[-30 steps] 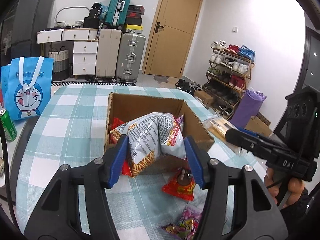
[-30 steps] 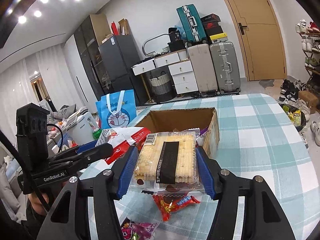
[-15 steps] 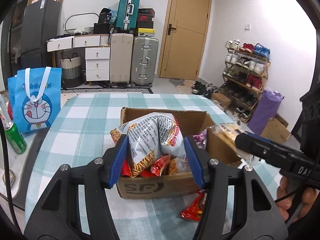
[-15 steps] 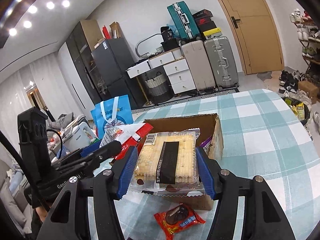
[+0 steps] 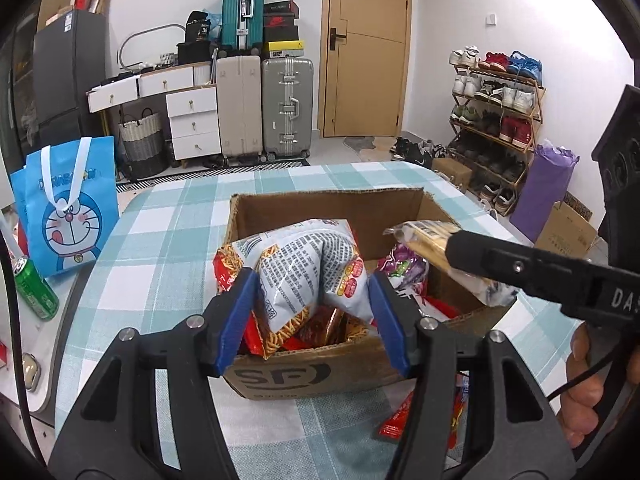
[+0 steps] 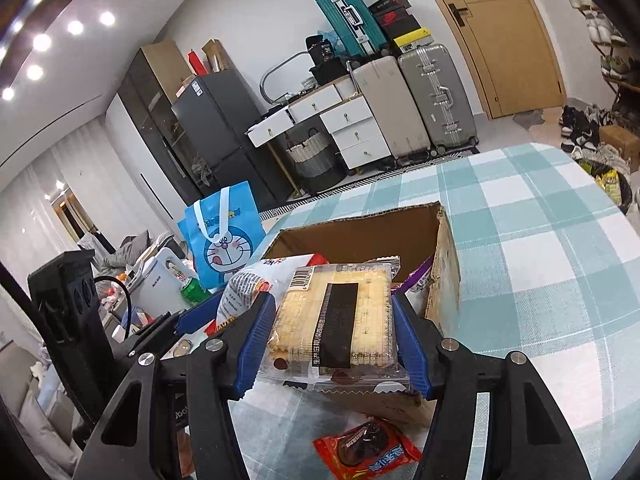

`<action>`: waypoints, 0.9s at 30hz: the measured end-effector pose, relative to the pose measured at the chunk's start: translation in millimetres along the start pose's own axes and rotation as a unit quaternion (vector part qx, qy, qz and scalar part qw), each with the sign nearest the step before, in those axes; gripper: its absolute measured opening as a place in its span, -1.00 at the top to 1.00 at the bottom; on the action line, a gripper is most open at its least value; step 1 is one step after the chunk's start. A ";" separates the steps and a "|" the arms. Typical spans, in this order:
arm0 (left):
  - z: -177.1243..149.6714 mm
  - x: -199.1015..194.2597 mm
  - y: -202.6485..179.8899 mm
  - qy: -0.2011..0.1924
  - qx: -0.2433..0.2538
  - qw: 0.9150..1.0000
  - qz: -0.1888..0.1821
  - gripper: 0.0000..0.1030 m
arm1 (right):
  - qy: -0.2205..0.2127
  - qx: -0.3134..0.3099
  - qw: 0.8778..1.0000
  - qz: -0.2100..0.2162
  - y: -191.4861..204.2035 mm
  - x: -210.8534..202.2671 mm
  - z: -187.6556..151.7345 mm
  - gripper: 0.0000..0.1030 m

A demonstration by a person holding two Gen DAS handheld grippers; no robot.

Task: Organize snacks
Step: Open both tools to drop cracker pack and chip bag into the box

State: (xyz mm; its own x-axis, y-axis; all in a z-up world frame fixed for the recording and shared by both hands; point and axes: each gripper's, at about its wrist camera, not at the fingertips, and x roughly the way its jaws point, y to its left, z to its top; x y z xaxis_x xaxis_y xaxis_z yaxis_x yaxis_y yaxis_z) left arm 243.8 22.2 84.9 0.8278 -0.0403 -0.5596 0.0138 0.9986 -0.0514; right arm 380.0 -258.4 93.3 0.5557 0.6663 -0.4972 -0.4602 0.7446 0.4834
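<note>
While clamped in each claw, both packets overhang the box point(image 5: 304, 372).

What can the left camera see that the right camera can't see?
Only the left wrist view shows the shoe rack, the purple bag and the left hand-held gripper squeezing a chip bag from head-on. Only the right wrist view shows the ceiling lights, the white kettle and the right hand-held gripper squeezing a cracker pack from head-on. Both show the cardboard box, the blue cartoon bag, the green can and the suitcases.
</note>
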 end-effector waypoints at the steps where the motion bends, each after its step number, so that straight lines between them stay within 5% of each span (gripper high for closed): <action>1: -0.8 1.3 -0.6 0.001 0.002 1.000 0.000 -0.07 | 0.002 0.002 1.000 0.001 -1.1 1.9 -0.4 -0.16; 24: -1.9 2.1 10.4 0.027 -0.016 0.999 -0.015 -0.11 | 0.019 0.009 1.000 -0.005 -4.0 12.7 5.8 -0.20; 27: -0.1 -6.1 20.2 0.021 -0.032 0.999 -0.019 -0.48 | 0.005 -0.012 1.000 -0.004 3.3 3.3 6.0 -0.37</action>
State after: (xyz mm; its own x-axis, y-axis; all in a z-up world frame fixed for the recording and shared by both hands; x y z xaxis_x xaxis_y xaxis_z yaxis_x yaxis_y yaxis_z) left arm 238.9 42.6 87.2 0.8032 -0.0810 -0.5902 0.0073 0.9920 -0.1262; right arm 384.4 -254.0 97.6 0.5524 0.6610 -0.5080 -0.4722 0.7503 0.4628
